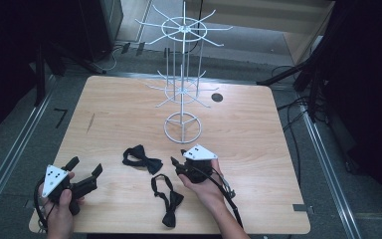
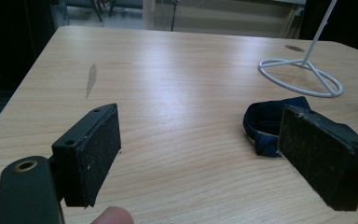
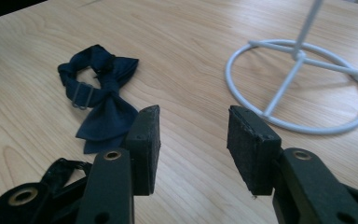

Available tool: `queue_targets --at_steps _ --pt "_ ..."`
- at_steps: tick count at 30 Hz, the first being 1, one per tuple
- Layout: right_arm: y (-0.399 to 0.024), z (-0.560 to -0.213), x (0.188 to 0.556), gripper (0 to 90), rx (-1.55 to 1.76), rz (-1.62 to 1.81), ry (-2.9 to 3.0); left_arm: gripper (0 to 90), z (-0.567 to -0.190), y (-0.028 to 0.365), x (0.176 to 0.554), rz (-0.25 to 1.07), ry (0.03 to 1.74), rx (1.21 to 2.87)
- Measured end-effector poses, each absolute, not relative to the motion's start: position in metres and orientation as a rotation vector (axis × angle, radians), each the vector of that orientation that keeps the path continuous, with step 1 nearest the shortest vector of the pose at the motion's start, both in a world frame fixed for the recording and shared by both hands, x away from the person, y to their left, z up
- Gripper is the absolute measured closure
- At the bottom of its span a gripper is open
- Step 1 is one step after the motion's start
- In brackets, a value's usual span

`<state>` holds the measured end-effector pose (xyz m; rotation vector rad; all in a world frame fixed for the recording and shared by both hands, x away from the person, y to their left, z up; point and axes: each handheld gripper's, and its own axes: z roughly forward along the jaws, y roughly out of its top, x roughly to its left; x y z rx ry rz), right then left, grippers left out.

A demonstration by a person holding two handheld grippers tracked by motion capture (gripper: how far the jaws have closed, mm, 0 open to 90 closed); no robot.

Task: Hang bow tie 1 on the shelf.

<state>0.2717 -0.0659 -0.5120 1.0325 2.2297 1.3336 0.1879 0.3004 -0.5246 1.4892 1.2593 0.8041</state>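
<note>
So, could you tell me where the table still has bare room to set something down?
Bare patches: left of the white rack and right of it. Crowded: the near middle, with two bow ties between the grippers.

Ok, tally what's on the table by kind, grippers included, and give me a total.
Bow ties: 2, one nearer the stand, one near the table's front edge
White wire display stand: 1
Hand-held grippers: 2, left gripper and right gripper
Total: 5
</note>
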Motion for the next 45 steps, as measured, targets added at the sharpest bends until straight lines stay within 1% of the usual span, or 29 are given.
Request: queue_targets --at_steps 12,19,32,38,45 --pt "-0.037 -0.513 0.282 54.4 0.971 1.313 2.303 14.3 -0.525 0.3 0.188 0.804 1.252 1.493" --pt "-0.019 -0.512 0.289 50.5 0.931 1.313 2.373 14.3 -0.525 0.3 0.188 0.802 1.251 1.493" --pt "0.008 -0.516 0.298 50.0 0.884 1.295 2.459 14.3 -0.525 0.3 0.188 0.802 1.252 1.493" --pt "0.017 -0.522 0.302 48.8 0.892 1.242 2.516 14.3 -0.525 0.3 0.188 0.801 1.251 1.492" --pt "0.023 -0.533 0.304 50.3 0.915 1.175 2.559 14.3 -0.525 0.3 0.188 0.8 1.25 1.494"
